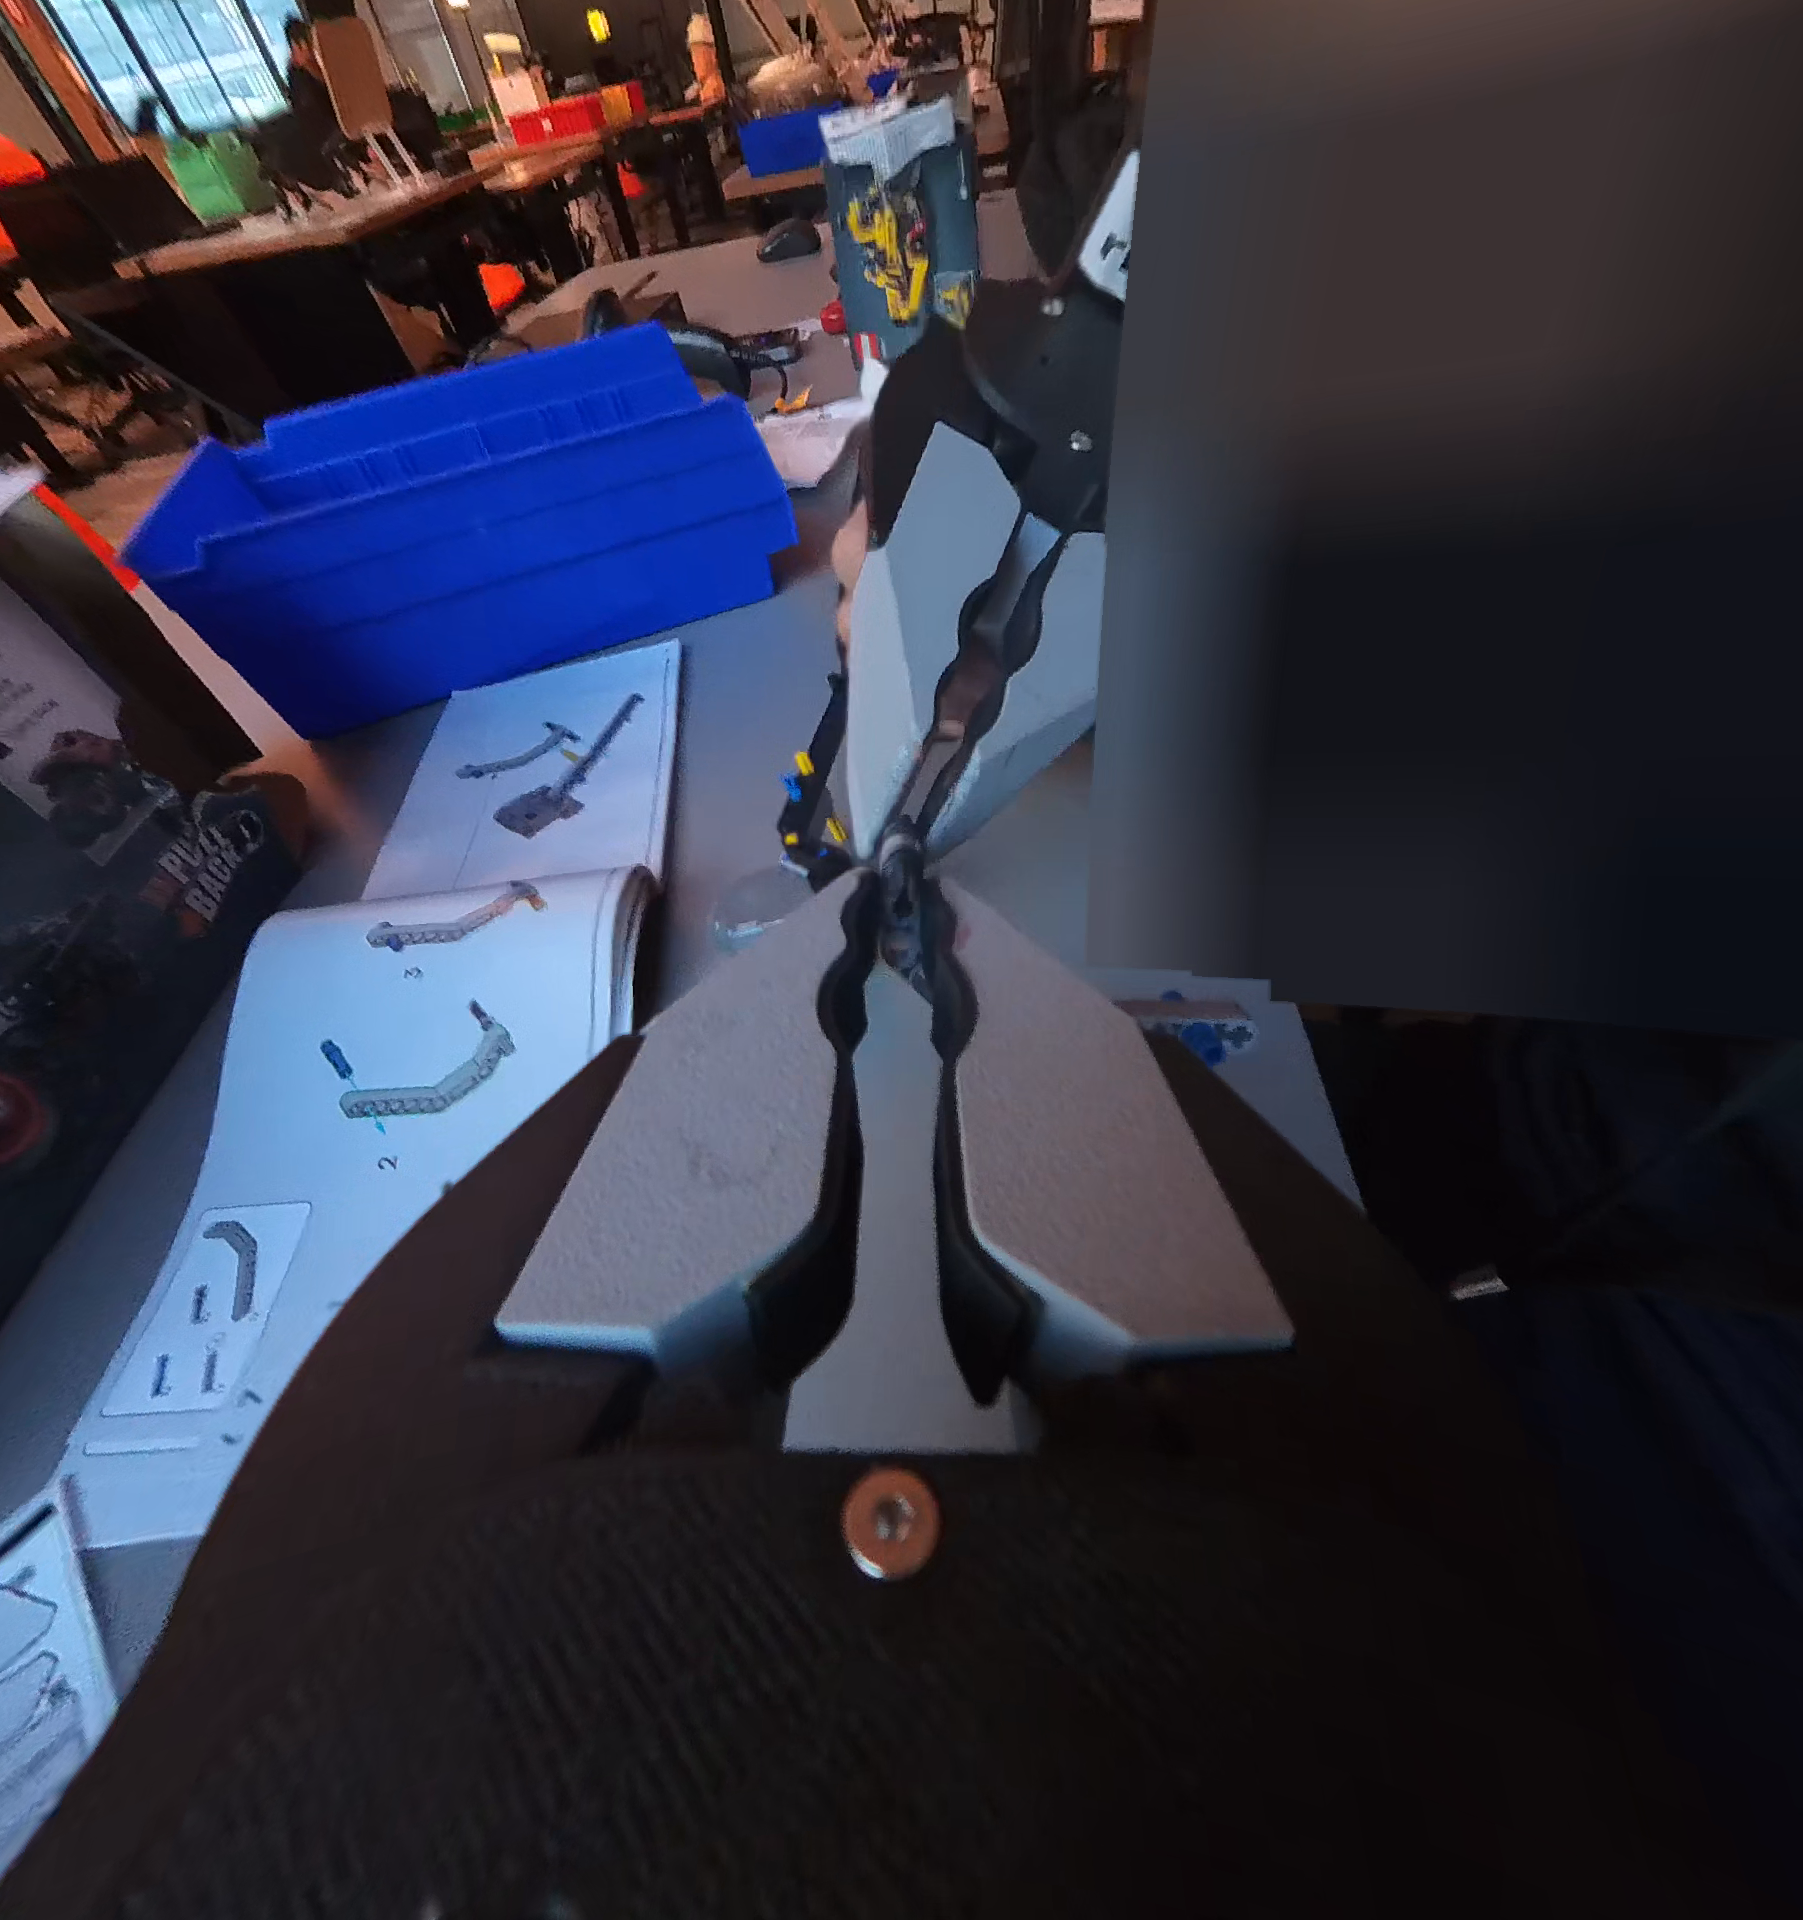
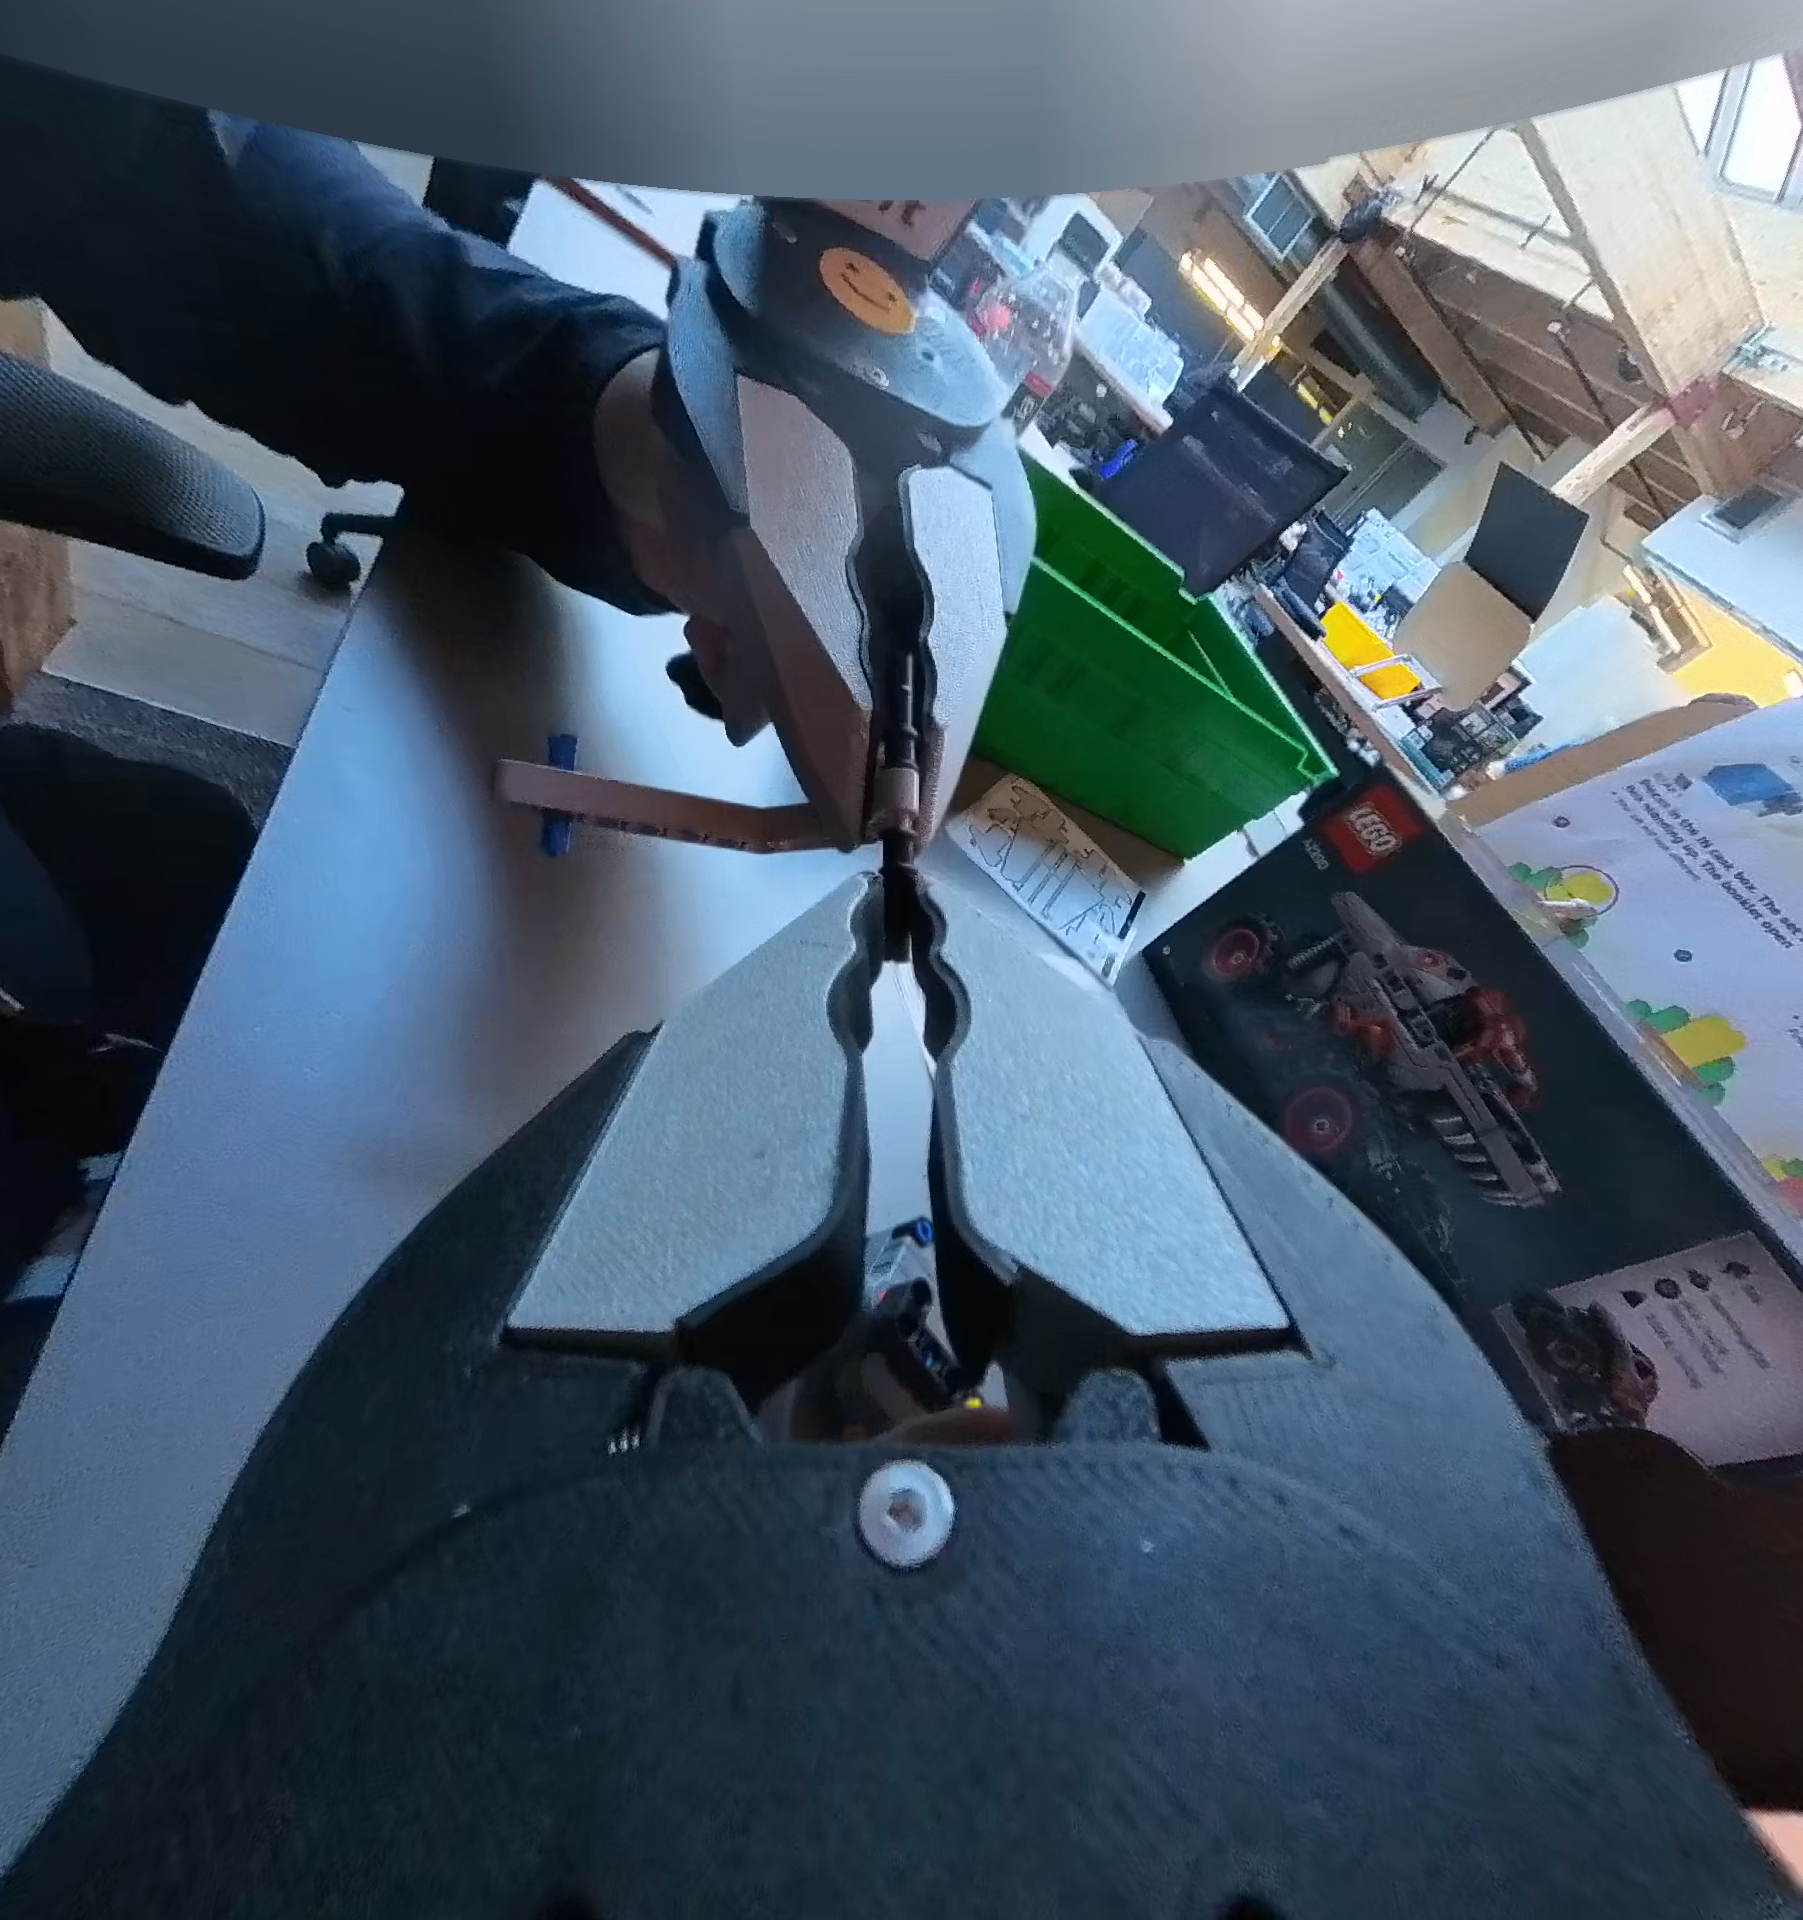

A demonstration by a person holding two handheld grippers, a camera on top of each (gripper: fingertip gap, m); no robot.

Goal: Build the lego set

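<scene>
1. Two grippers in view, tip to tip above a grey table [image 2: 440, 935].
2. Left gripper [image 1: 899, 914]: jaws nearly closed, pinching a small dark lego part [image 1: 902, 930] at the tips.
3. Right gripper [image 2: 899, 920]: jaws closed on the near end of a thin black lego piece [image 2: 902, 831] with a tan collar.
4. Same piece clamped farther along by the left gripper in the right wrist view; held in the air, between both sets of tips. Whether the two views show one part or two joined parts: cannot tell.
5. One black beam [image 1: 812, 790] with yellow and blue pins, just left of the right gripper in the left wrist view; resting or lifted: cannot tell.
6. One open instruction booklet [image 1: 523, 914] flat on the table, left of the grippers.
7. Bins: one blue bin [image 1: 481, 540] behind the booklet; one green bin [image 2: 1115, 665] behind the left gripper.
8. Boxes: one dark lego box [image 2: 1416, 1049] lying at the table's right in the right wrist view; one upright box [image 1: 902, 239] farther back in the left wrist view.
9. One printed sheet [image 2: 1058, 873] between green bin and dark box.
10. One tan strip [image 2: 658, 805] with one blue pin [image 2: 559, 795] across it, on the table.
11. One dark sleeve [image 2: 357, 343] behind the left gripper.
</scene>
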